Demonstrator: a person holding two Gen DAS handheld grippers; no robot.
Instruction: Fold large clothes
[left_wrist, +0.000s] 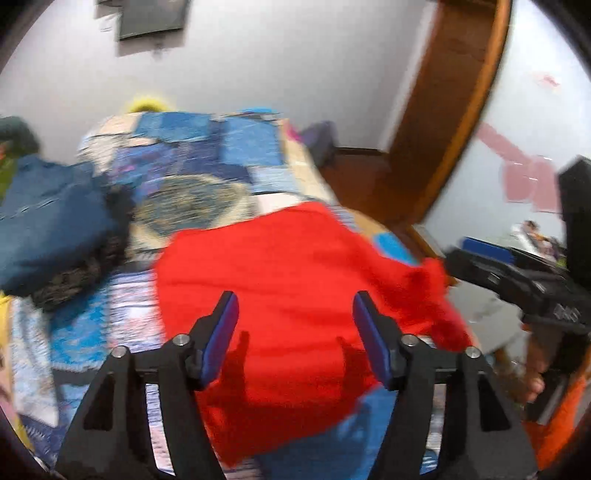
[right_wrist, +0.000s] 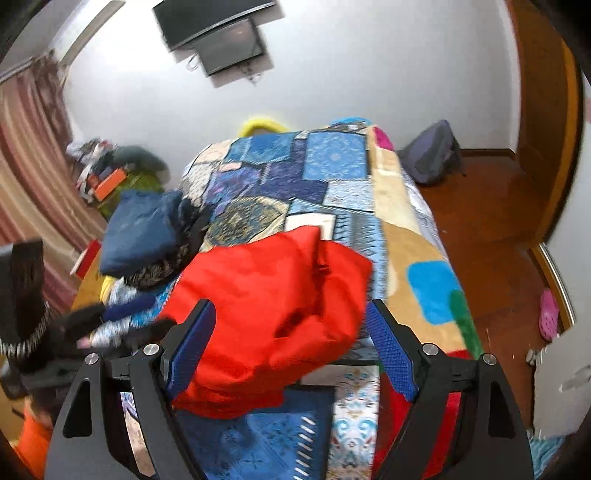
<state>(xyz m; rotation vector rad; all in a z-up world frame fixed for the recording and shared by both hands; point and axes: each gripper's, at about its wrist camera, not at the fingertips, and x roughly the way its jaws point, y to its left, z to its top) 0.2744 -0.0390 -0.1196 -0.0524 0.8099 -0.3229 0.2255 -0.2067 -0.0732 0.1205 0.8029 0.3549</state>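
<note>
Both claws stand released over the bed, pointing down at a slant. Left claw (left_wrist: 295, 306): blue-padded fingers spread apart, nothing between them, pads clear of the cloth below. Right claw (right_wrist: 291, 317): fingers spread wider, nothing gripped; the cloth lies beneath and between them without visible pad pressure.

Task item: a red garment (left_wrist: 291, 266), (right_wrist: 273, 295), lies partly folded on the near end of the bed, its right-hand portion bunched toward the bed edge. In the right wrist view a fold of it stands raised at the far side.

Bed covering: a blue patchwork blanket (right_wrist: 295, 173) with beige border. A stack of folded clothes (left_wrist: 48, 225), (right_wrist: 147, 229), dark blue on top and a dark patterned piece under it, sits on the bed to the left of the red garment, just beside it.

Writing: a white marking on the black body of the right claw, seen at the right edge of the left wrist view, is too blurred to read. No other label is legible.

Surroundings: a dark screen (right_wrist: 221, 40) on the white wall, a striped curtain (right_wrist: 33, 155) at left, a grey backpack (right_wrist: 432, 155) on the wooden floor, a pink shoe (right_wrist: 548, 314) by the door frame.
</note>
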